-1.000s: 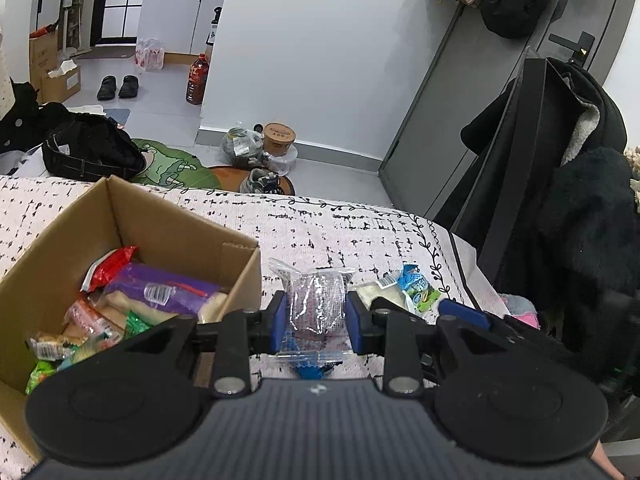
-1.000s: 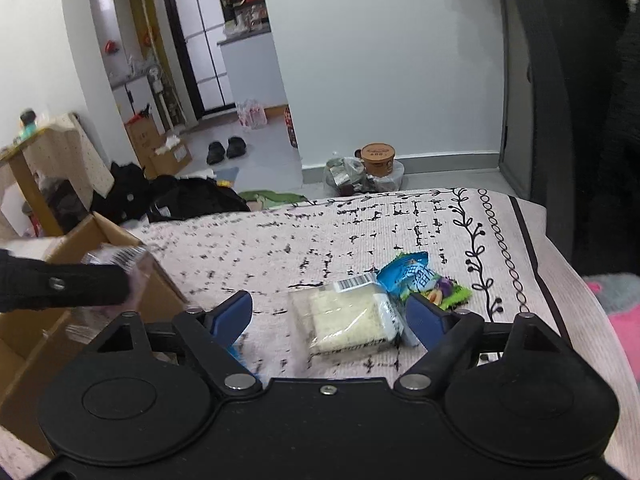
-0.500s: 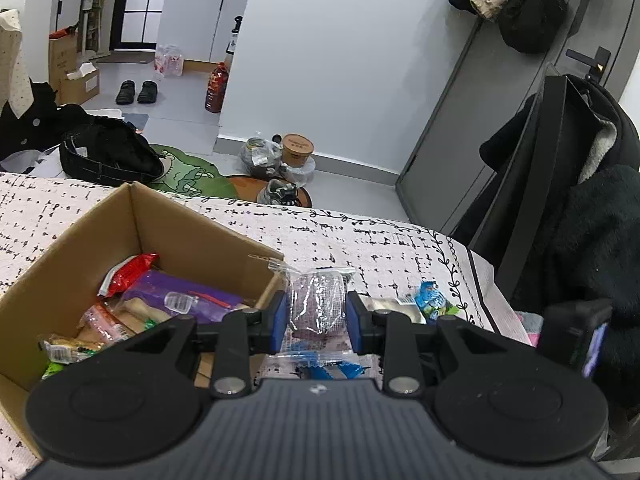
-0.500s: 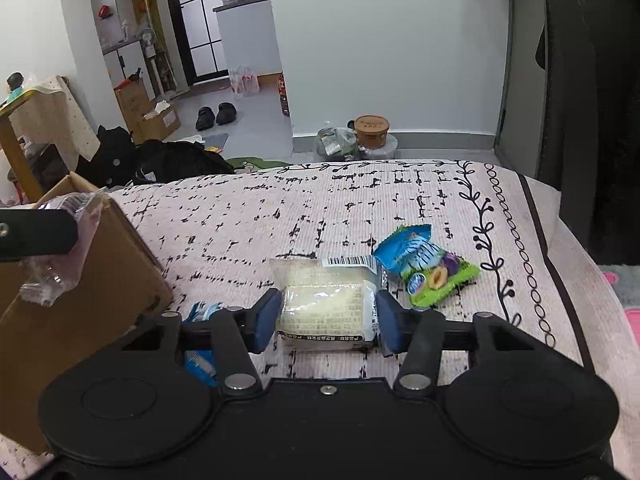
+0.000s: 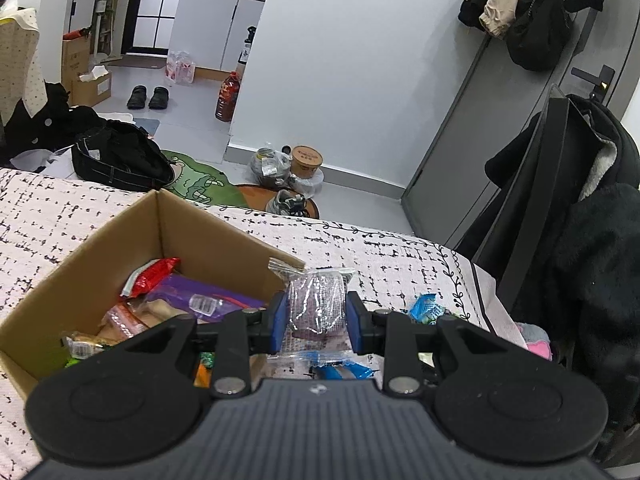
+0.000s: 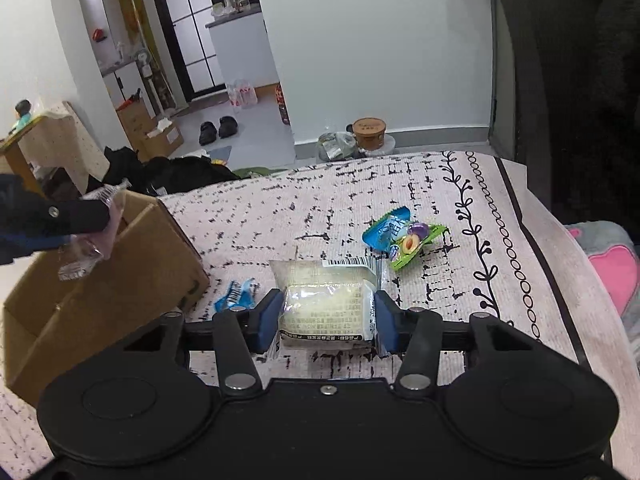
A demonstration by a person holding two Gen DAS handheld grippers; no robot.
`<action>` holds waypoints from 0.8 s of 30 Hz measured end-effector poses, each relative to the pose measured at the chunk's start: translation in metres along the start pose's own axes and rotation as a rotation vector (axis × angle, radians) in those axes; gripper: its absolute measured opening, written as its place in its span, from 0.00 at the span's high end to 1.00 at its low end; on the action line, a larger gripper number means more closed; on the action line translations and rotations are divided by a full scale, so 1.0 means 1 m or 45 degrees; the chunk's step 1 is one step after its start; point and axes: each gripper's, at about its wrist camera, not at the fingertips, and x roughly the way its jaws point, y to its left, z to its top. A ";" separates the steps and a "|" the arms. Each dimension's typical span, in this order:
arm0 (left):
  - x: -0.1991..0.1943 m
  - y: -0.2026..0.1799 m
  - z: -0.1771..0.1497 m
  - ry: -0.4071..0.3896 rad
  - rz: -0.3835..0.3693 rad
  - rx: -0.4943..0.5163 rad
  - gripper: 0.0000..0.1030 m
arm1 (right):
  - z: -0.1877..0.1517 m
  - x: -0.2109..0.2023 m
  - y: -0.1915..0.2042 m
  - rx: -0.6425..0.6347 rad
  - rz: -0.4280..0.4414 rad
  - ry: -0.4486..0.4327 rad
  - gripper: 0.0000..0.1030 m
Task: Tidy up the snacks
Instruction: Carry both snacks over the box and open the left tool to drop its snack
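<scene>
Left wrist view: the left gripper (image 5: 316,316) held a clear bag of purple snack (image 5: 317,305) between its jaws, pinched at mid-body near the right edge of the cardboard box (image 5: 100,252); the bag looked light, soft and crinkly.

Right wrist view: the right gripper (image 6: 327,314) had its jaws closed against both sides of a pale wrapped cake (image 6: 326,304) on the patterned bed cover (image 6: 400,184). It seemed soft and crushable, best held lightly across its middle.
</scene>
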 end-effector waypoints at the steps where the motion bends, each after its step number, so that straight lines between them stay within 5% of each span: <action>1: -0.001 0.001 0.000 -0.001 0.004 -0.006 0.71 | 0.000 -0.003 0.001 -0.003 0.001 -0.009 0.54; 24: -0.023 0.057 0.028 -0.064 0.142 -0.051 0.71 | 0.041 -0.008 0.058 -0.059 0.169 -0.169 0.54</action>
